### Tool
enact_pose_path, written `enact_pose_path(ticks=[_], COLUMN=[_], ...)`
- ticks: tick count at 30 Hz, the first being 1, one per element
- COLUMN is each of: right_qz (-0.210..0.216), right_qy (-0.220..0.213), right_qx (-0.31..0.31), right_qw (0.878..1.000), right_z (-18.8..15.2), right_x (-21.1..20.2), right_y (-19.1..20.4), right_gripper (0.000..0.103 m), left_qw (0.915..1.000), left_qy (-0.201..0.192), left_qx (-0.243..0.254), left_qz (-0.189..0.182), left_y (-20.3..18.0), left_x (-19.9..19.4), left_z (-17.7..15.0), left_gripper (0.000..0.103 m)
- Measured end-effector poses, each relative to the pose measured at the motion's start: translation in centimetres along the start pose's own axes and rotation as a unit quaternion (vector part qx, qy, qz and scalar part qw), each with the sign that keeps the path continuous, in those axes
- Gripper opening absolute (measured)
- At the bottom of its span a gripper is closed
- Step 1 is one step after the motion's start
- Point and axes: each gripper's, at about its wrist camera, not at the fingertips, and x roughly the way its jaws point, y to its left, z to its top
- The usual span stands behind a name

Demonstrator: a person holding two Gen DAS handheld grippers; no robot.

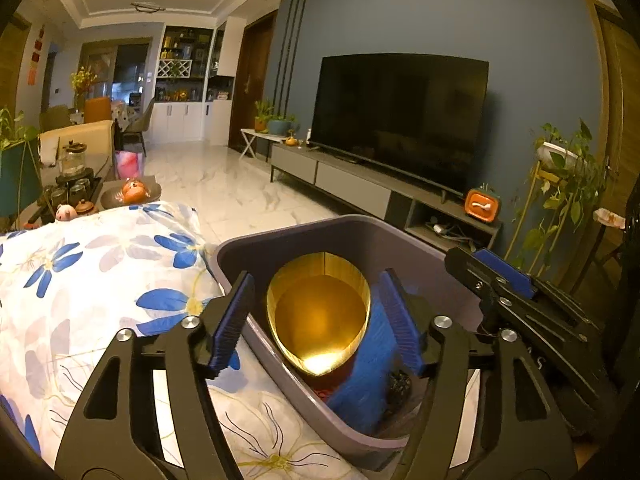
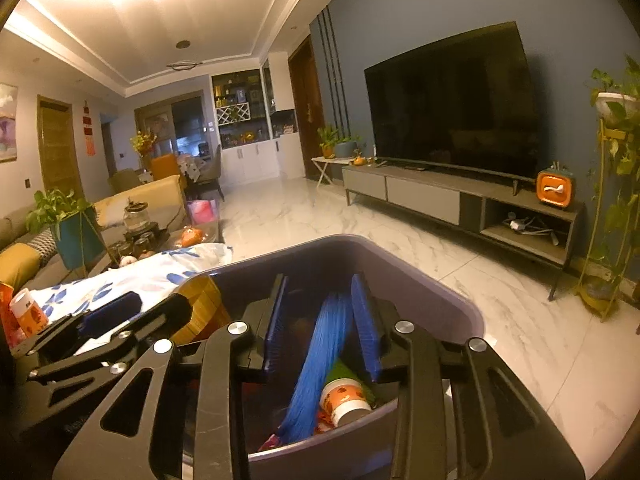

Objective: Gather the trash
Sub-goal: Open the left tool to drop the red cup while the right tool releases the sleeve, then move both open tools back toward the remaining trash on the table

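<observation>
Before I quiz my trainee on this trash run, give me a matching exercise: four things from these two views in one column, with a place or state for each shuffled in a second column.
Things
1. gold paper box
2. blue strip
3. printed paper cup
4. orange desk ornament

Places or states
A. standing on the TV cabinet
B. lying on its side low in the grey bin
C. open mouth facing the left wrist camera, between the open left gripper fingers
D. hanging down into the bin between the right gripper fingers

Pairs: 1-C, 2-D, 3-B, 4-A
</observation>
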Motion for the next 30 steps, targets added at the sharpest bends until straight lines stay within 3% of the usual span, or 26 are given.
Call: enact_pose_path(ticks=[5, 10, 18, 30], right_qz=[-0.004, -0.014, -0.015, 0.029], right_qy=[-0.003, -0.018, -0.026, -0.027], right_qx=[0.003, -0.006, -0.012, -0.030], right_qw=[1.000, 1.000, 0.999, 0.999], right_z=[-0.1, -0.1, -1.0, -1.7], right_x=[-0.6, -1.7, -4.5, -8.6], right_y=[-0.1, 0.5, 2.9, 8.3], right_gripper=[0.035, 0.053, 0.070, 0.073], left_qw=[0.9998, 0.9980, 0.9892, 0.9701], left_qy=[-0.005, -0.014, -0.016, -0.034], left_qx=[-0.008, -0.005, -0.013, -0.050], left_qz=[0.019, 0.062, 0.145, 0.235], left_y=[0.4, 1.2, 3.5, 8.8], left_x=[-0.9, -2.9, -7.7, -16.2], left_z=[-0.1, -0.3, -1.0, -2.0], left_gripper=[0.076, 0.083, 0.087, 0.087])
